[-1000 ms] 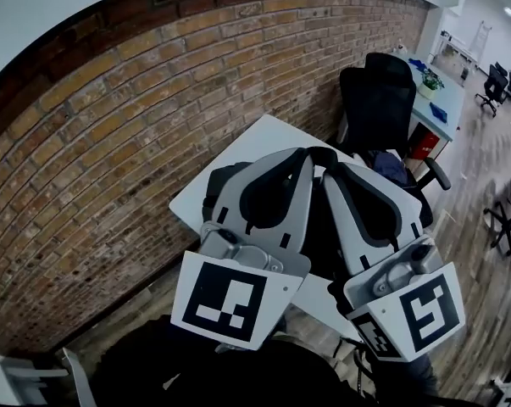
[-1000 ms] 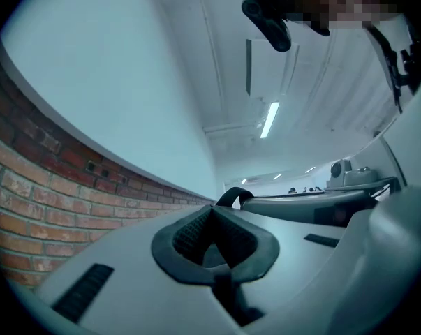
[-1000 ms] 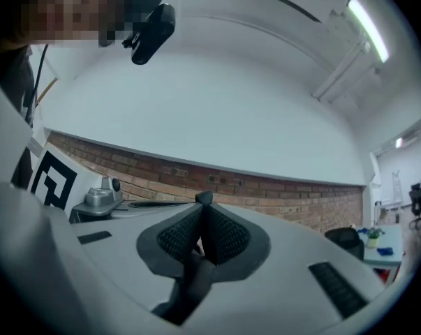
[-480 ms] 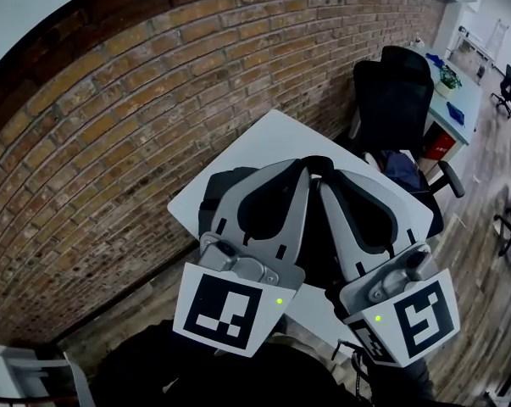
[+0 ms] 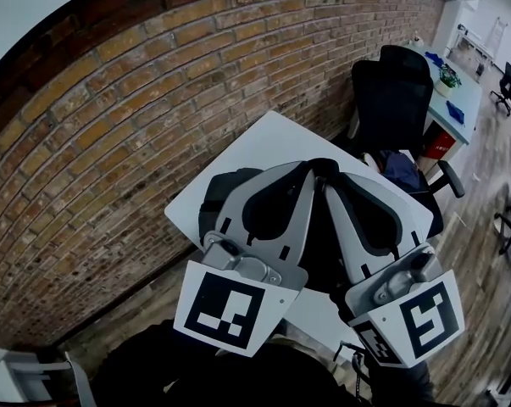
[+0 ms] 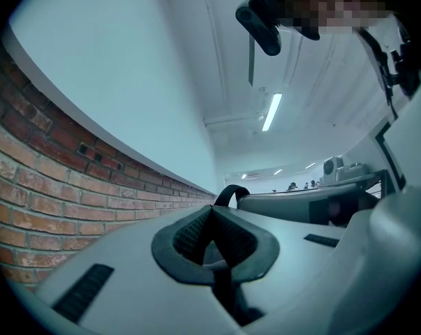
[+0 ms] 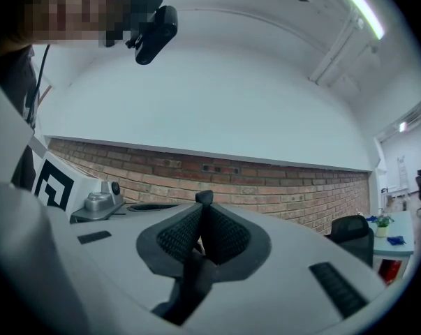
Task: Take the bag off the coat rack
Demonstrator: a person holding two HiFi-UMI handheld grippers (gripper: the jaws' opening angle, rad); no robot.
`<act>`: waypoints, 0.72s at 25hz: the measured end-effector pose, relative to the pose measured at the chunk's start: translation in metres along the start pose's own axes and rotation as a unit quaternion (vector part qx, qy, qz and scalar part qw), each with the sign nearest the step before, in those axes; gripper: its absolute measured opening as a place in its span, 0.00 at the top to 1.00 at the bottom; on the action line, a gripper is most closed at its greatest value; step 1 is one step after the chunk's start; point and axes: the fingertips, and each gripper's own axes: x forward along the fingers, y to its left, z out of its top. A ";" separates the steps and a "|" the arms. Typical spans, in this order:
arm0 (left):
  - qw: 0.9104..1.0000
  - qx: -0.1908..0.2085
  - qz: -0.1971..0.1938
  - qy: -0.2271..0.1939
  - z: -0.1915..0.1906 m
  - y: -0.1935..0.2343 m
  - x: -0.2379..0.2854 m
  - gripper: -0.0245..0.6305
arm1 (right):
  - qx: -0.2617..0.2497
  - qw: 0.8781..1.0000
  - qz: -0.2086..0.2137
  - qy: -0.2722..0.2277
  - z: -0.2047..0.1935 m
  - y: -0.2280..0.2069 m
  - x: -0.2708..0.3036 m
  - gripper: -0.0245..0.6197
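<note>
Side by side, the left hand-held gripper (image 5: 308,168) and right hand-held gripper (image 5: 333,176) are each clamped on the black handle (image 5: 323,164), loop pointing up. The bag (image 5: 217,195) sits beneath them over the white counter (image 5: 263,142), its long axis hidden.

rough brick wall (image 5: 102,142) — smooth white table (image 5: 263,145) — matt black bag strap (image 5: 323,164)
</note>
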 end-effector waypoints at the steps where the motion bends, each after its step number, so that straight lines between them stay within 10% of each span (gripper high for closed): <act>1: 1.000 -0.001 -0.001 0.000 -0.001 0.000 0.001 0.95 | 0.000 1.000 -0.002 0.000 0.000 -0.002 0.001 0.91; 18: 1.000 -0.012 -0.021 -0.005 -0.004 0.000 0.018 0.95 | -0.019 1.000 -0.019 0.017 -0.003 -0.017 0.008 0.90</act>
